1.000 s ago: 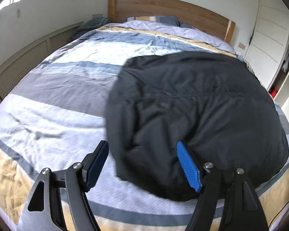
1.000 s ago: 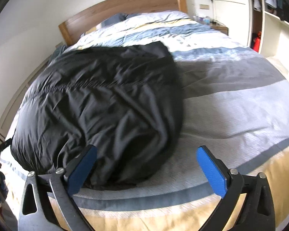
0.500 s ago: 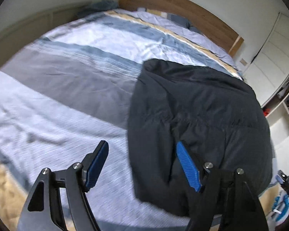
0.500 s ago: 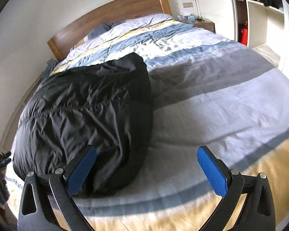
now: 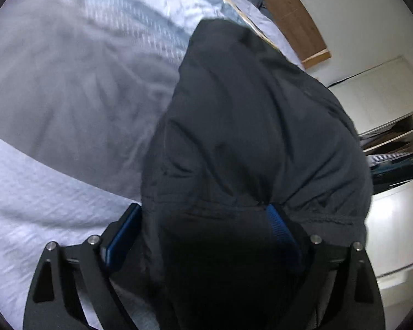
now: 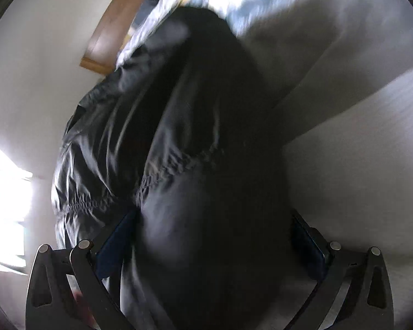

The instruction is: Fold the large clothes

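left hand-held gripper (image 5: 203, 225): matte black frame, two fingers on angular linkage arms with triangular cut-outs
left pads (image 5: 122, 233): blue, ribbed face visible on the right-side one
left screws: round silver heads, two per side at the pivots
right hand-held gripper (image 6: 214, 236): same black linkage, same silver pivot screws
right pads (image 6: 115, 243): dark blue, in shadow, texture not readable

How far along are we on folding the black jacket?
Done: the black jacket lies as a doubled-over bundle on the striped bedspread. In hand: left gripper and right gripper both straddle its near end, jaws wide, not clamped. Left: grip it and make the next fold.
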Demonstrator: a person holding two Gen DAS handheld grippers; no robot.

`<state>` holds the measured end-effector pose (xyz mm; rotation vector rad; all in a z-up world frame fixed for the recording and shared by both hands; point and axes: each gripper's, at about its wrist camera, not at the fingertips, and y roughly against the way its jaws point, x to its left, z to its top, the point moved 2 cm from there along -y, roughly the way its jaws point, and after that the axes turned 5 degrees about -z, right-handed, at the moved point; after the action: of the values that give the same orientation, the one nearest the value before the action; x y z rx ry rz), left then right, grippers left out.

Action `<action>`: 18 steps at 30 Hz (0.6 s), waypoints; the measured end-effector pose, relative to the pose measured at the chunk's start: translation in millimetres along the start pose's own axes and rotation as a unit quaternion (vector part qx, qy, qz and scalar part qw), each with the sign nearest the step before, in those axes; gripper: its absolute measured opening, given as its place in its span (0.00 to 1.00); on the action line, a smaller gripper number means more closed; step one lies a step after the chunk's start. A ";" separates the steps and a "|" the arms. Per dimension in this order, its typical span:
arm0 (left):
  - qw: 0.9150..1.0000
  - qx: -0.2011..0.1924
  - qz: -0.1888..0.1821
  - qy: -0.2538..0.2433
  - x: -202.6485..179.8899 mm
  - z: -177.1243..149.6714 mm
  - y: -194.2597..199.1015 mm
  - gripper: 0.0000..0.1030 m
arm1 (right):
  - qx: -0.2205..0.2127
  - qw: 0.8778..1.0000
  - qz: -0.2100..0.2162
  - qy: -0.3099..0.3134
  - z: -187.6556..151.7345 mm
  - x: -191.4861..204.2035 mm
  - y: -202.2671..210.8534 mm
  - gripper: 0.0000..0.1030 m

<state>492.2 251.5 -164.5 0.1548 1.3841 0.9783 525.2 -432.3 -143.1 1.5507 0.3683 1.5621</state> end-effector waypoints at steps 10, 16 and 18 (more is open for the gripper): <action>0.996 0.032 -0.089 -0.001 -14.3 -6.8 -35.3 1.00 | 0.028 0.996 0.083 0.012 -1.1 19.4 -42.0 1.00; 0.993 0.012 -0.112 -0.022 -57.3 -20.5 -31.9 0.46 | 0.019 0.997 0.070 0.034 -5.2 43.0 -41.6 0.84; 0.993 -0.003 -0.110 -0.048 -80.5 -21.5 -22.8 0.32 | 0.003 0.995 0.090 0.040 -5.7 57.4 -32.3 0.49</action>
<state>494.4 175.4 -123.7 0.0427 1.2803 0.7819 541.3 -369.5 -130.3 1.5645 0.2833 1.7675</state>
